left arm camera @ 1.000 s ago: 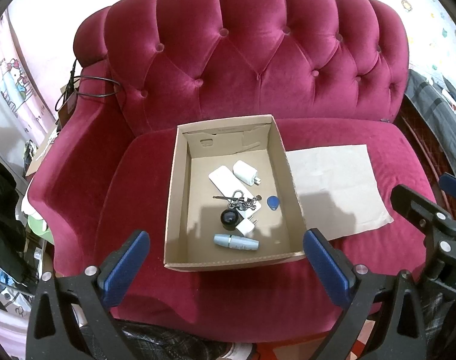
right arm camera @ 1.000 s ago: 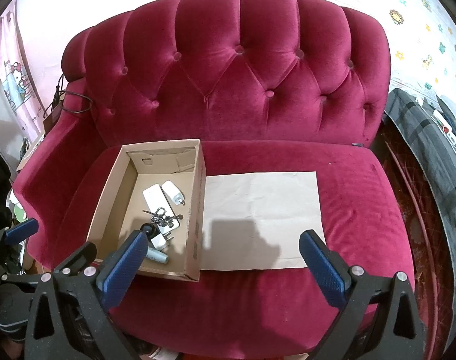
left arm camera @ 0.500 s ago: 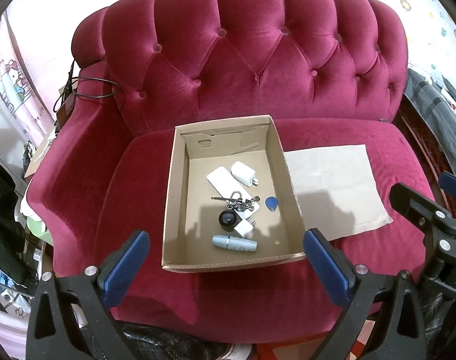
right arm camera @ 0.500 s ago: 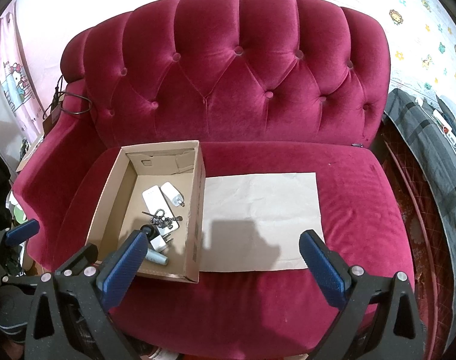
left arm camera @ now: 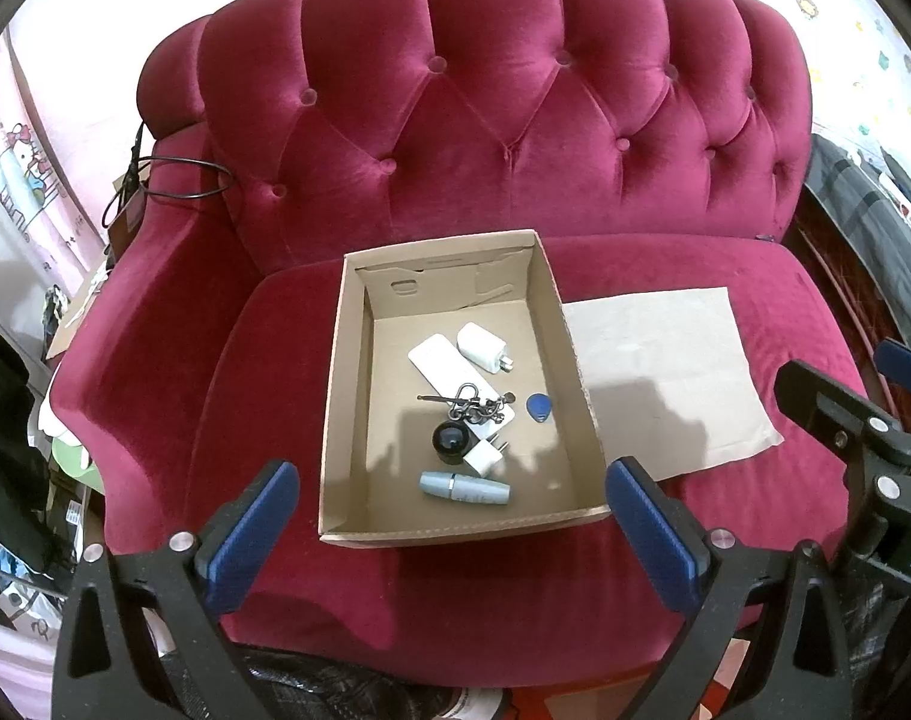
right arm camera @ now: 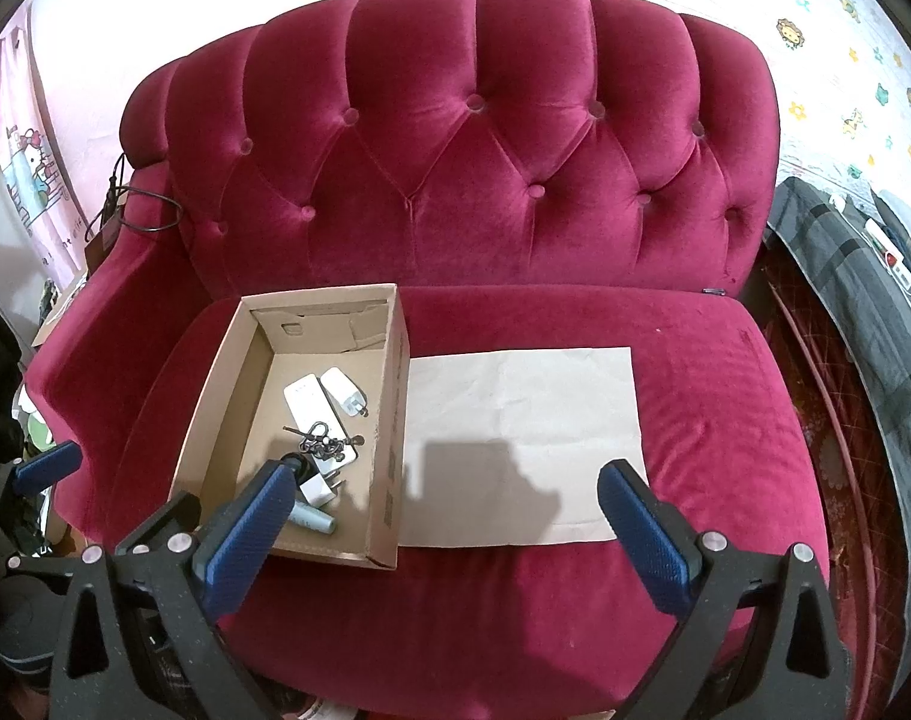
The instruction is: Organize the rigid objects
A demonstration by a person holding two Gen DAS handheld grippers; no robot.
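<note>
An open cardboard box (left arm camera: 335, 396) (right arm camera: 212, 414) sits on the left of a red sofa seat. In it lie a white flat device (left arm camera: 440, 363), a white charger (left arm camera: 482, 348) (right arm camera: 344, 390), a key bunch (left arm camera: 470, 408) (right arm camera: 323, 441), a blue tag (left arm camera: 539, 407), a black round thing (left arm camera: 450, 441), a small white plug (left arm camera: 484, 457) and a grey tube (left arm camera: 464, 487) (right arm camera: 312, 519). A brown paper sheet (left arm camera: 665, 372) (right arm camera: 521, 444) lies right of the box. My left gripper (left arm camera: 452, 531) is open above the box's front edge. My right gripper (right arm camera: 440, 534) is open over the sheet's front.
The tufted sofa back (right arm camera: 467, 156) rises behind. A black cable (left arm camera: 173, 180) lies on the left armrest. Dark clothing (right arm camera: 851, 300) lies to the right of the sofa. Clutter (left arm camera: 11, 420) stands on the left.
Both grippers have drifted only slightly; the box sits a touch further left in the left wrist view. Nothing was picked up or released.
</note>
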